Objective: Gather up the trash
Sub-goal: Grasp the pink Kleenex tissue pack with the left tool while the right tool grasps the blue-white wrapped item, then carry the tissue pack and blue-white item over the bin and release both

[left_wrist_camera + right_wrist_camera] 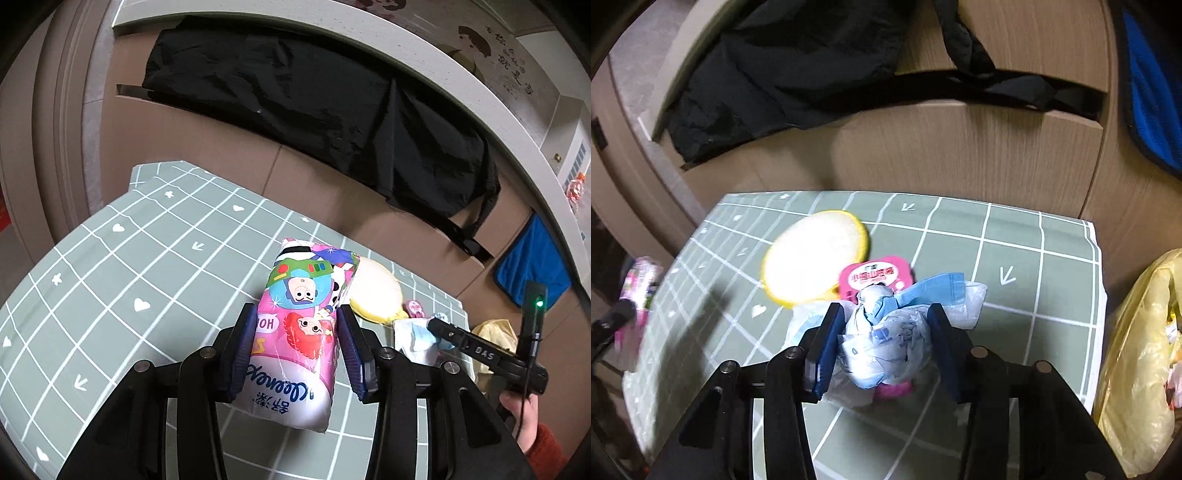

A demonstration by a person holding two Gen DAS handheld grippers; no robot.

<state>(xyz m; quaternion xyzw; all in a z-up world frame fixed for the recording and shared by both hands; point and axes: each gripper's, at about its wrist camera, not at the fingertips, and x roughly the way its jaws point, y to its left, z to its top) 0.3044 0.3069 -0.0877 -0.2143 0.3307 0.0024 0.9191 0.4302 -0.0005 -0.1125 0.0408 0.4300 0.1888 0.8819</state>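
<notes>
My left gripper (pixel 297 314) is shut on a pink cartoon-printed tissue pack (pixel 299 332), its pads pressing both long sides, over the green grid tablecloth (pixel 147 258). In the right wrist view my right gripper (pixel 884 314) is shut on a crumpled white-and-blue wad (pixel 886 339) lying on the cloth (pixel 1015 240). A pink wrapper (pixel 875 277) lies under and just behind the wad, next to a round yellow-rimmed disc (pixel 816 254). The left wrist view shows the right gripper (pixel 439 328) at the wad (pixel 413 336). The left gripper and its pack (pixel 642 280) appear blurred at the far left.
A yellow plastic bag (pixel 1137 350) with things inside hangs off the table's right edge. Behind the table stands wooden furniture with a black garment (pixel 314 110) draped over it and a blue cloth (pixel 532 266) hanging at the right. A hand (pixel 517 410) holds the right gripper.
</notes>
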